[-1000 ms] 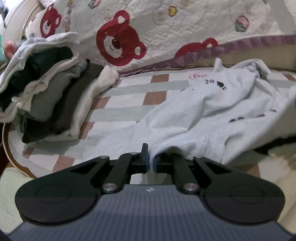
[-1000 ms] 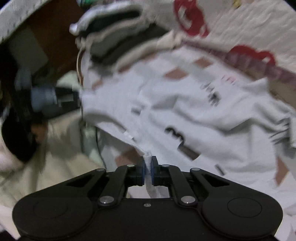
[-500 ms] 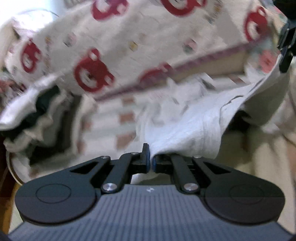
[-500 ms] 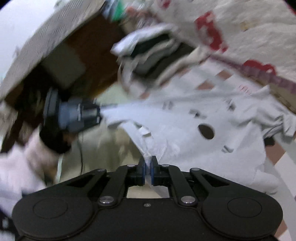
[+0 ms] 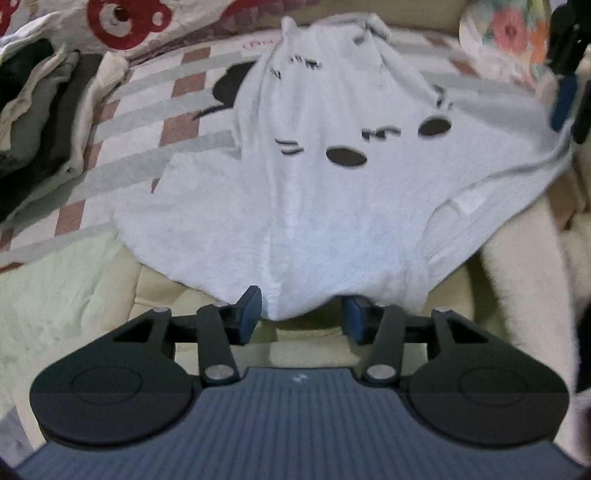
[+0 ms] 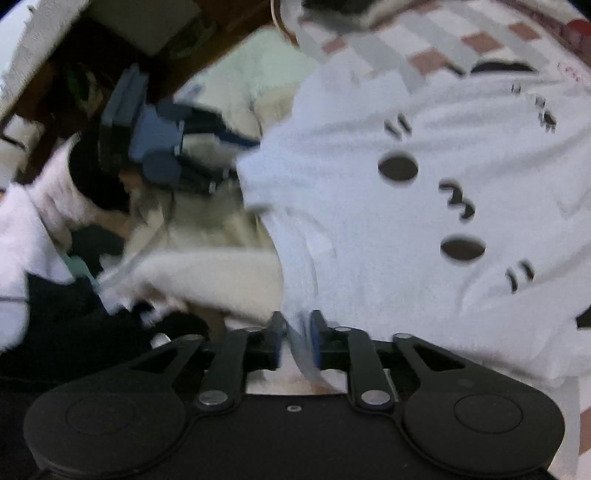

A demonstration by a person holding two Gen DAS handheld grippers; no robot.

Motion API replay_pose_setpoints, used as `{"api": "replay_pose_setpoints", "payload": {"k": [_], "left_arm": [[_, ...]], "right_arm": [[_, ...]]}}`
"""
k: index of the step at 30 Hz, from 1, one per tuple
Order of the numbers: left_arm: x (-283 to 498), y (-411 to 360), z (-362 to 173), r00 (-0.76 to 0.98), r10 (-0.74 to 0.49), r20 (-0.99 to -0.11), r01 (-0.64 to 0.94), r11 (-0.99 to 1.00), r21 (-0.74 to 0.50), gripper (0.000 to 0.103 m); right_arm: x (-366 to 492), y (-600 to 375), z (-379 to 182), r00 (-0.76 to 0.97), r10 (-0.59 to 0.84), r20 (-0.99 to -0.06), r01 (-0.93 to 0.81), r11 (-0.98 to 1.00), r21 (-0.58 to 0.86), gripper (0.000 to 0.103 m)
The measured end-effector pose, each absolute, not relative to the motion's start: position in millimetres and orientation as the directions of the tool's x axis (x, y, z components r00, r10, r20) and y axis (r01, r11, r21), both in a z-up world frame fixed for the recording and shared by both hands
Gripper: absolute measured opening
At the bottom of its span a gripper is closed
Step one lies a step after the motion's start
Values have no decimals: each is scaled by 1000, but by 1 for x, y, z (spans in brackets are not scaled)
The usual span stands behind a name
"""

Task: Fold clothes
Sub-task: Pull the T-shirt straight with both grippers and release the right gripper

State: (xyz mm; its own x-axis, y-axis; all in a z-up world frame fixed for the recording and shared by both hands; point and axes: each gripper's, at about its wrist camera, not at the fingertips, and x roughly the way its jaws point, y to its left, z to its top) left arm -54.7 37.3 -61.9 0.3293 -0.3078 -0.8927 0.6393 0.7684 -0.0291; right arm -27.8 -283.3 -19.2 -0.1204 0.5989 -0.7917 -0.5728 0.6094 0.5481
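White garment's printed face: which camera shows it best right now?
Left wrist view: the white garment lies spread and sharp, both oval eyes visible. The right wrist view shows the same print sideways and motion-blurred, its edge between the right claw fingers.

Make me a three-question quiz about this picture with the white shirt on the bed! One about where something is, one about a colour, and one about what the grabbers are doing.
1. Where is the pile of folded clothes?
A. to the left of the white shirt
B. on top of the white shirt
C. on the floor

2. What colour are the bears on the blanket?
A. blue
B. red
C. green

3. What is the left gripper doing?
A. squeezing the shirt tight
C. holding a sock
B. standing open, with the shirt's edge between its fingers

Answers:
1. A: in the left wrist view the pile sits on the checked sheet, left of the white shirt.
2. B: the bear face printed on the blanket is red.
3. B: the two blue pads stand wide apart. The right gripper is nearly shut with cloth between its pads.
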Motion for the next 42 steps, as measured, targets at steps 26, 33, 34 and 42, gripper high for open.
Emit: {"api": "replay_pose_setpoints", "payload": {"k": [26,33,34,42], "left_arm": [[155,164,-176,371,-358,-857,-198,871,-450,76],[167,143,-179,371,-351,-860,-85,909,-408,66],[167,142,-177,393,-335,-857,-76,916,-393,52],[128,174,-94,775,-59,-630,-131,959,-251,4]], "right_arm": [[144,-448,-115,470,193,-862,-30,979,202,47],[146,-463,-134,376,287,-881,131,925,357,47],[145,-463,-134,369,293,-882,144,919,366,47],[130,-480,-141,272,269,-924,119,943,310,47]]}}
